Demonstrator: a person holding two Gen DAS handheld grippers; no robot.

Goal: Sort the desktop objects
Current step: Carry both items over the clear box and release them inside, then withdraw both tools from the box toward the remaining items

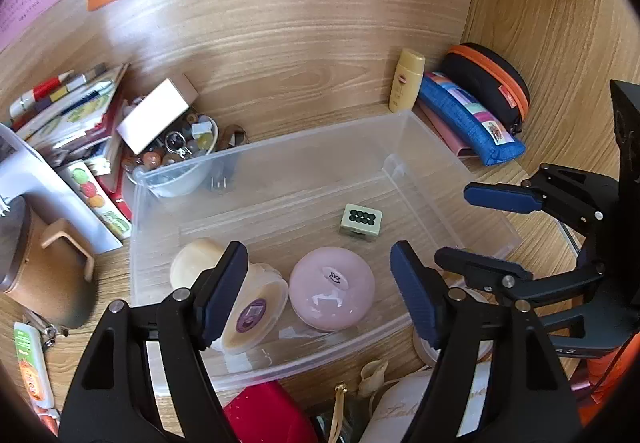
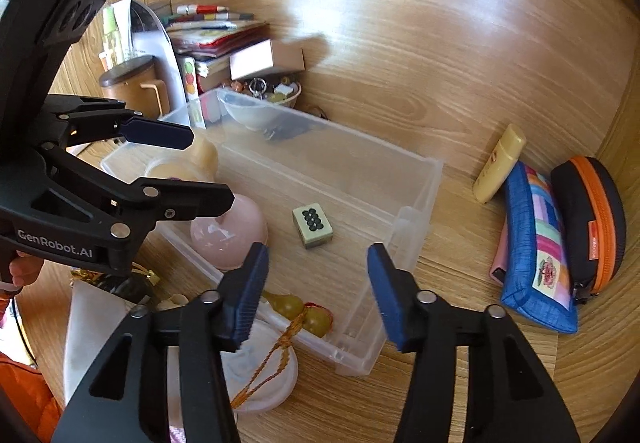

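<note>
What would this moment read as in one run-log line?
left gripper: open, empty | right gripper: open, empty | clear plastic bin: green mahjong tile, pink round case, cream jar

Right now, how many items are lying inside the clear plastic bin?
4: a mahjong tile mid-floor, a pink round case near the front wall, a cream jar beside it, and a cream figurine in the left corner. The hand-held grippers may hide more.
</note>
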